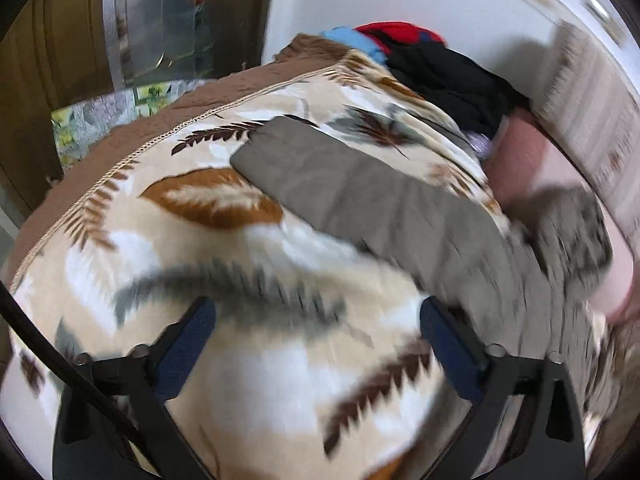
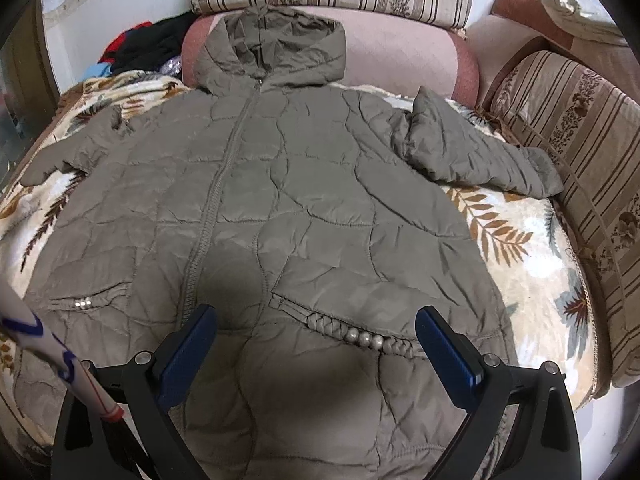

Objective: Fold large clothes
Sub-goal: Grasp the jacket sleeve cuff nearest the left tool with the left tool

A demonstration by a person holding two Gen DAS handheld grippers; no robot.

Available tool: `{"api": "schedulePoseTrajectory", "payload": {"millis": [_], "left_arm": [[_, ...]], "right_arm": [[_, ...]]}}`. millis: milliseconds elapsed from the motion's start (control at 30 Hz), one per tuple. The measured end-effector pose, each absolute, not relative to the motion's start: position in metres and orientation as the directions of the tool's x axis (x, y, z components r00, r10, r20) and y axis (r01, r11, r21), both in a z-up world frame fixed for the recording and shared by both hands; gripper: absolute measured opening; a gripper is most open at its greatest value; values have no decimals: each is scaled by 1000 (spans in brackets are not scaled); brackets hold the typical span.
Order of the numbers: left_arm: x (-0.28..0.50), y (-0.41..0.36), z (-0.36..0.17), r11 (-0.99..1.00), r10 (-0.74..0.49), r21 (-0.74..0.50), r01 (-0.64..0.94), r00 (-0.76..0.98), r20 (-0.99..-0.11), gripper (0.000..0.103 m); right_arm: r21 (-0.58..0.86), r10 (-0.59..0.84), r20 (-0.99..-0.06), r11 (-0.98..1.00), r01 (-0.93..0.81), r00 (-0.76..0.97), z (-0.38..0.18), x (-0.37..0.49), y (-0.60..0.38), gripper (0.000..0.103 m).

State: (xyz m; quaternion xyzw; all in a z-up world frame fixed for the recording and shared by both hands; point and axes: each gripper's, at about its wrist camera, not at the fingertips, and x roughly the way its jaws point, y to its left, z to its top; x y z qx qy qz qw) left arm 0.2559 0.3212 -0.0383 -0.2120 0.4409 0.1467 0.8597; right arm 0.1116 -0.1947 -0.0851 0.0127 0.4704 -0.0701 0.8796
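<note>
Blue-padded fingers of the right gripper [image 2: 316, 344] are hanging wide apart over the near hem of the jacket [image 2: 256, 200], gripping nothing. That garment is lying face up, zipped, spread flat on the blanket [image 2: 520, 240]. Its long axis is running from the hem, directly under the right gripper, away to the hood [image 2: 272, 52] at the far end, which is resting against the pink cushion [image 2: 400, 56]. The zipper is running up the middle, slightly left of the gripper's centre line.

Both sleeves are lying out sideways. The right sleeve [image 2: 480, 152] is stretching toward the striped cushion [image 2: 560, 128]. The left sleeve [image 2: 60, 160] is pointing off to the left edge of the blanket.

In the left wrist view, the left gripper [image 1: 318, 344] is also spread wide and holding nothing. It is hovering over bare blanket, with the left sleeve [image 1: 360, 188] lying ahead and to the right of it, cuff toward the far left. This view is motion-blurred at the right, so the sleeve's join to the body is not clear.

Judgement: no fold appears made yet. Each gripper is standing nearer its own sleeve, so folding the sleeves inward across the front looks the likely opening step. A clothes pile [image 1: 420, 60] is sitting at the far end, well clear.
</note>
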Motion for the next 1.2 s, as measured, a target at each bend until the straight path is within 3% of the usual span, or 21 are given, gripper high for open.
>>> {"api": "schedulePoseTrajectory", "payload": {"millis": [33,267,400,600,700,800,833,867,900,967,1200], "left_arm": [[271,337,-44,850,39,-268,-454,561,-827,78],[330,401,-99,684,-169,-516,-515,576,-799,77],[349,414,-126,619,-235,-596,-512,603,-762,77],[377,425,-145,611,-229,-604,-512,616,-754,79],[392,429,-148,595,-217,-604,-531,617,-756,91],[409,413,-142,681,-130,-472,-560,542,-830,90],[413,406,-138,716,-80,-404,-569,508,-857,68],[418,397,-134,752,-13,-310,-582,457,-889,34],[420,391,-131,771,8,-267,-578,428,-904,23],[419,379,-115,790,22,-254,-558,439,-898,15],[401,275,-18,922,-26,-243,-303,577,-816,10]], "right_arm": [[-48,-115,-835,989,136,538,-89,115,-195,101],[-90,-146,-848,987,133,510,-104,136,-194,101],[-106,-151,-859,987,118,490,-113,148,-189,100],[-112,-147,-857,989,99,495,-118,157,-183,100],[-122,-154,-855,988,95,495,-120,160,-181,100],[-123,-156,-858,987,100,488,-123,161,-181,100],[-123,-156,-859,987,100,488,-123,161,-181,100],[-123,-157,-858,987,100,490,-123,161,-181,100],[-124,-157,-856,987,101,492,-122,160,-182,100],[-120,-155,-849,988,101,505,-118,156,-184,97],[-56,-120,-817,990,131,564,-96,138,-196,96]]}}
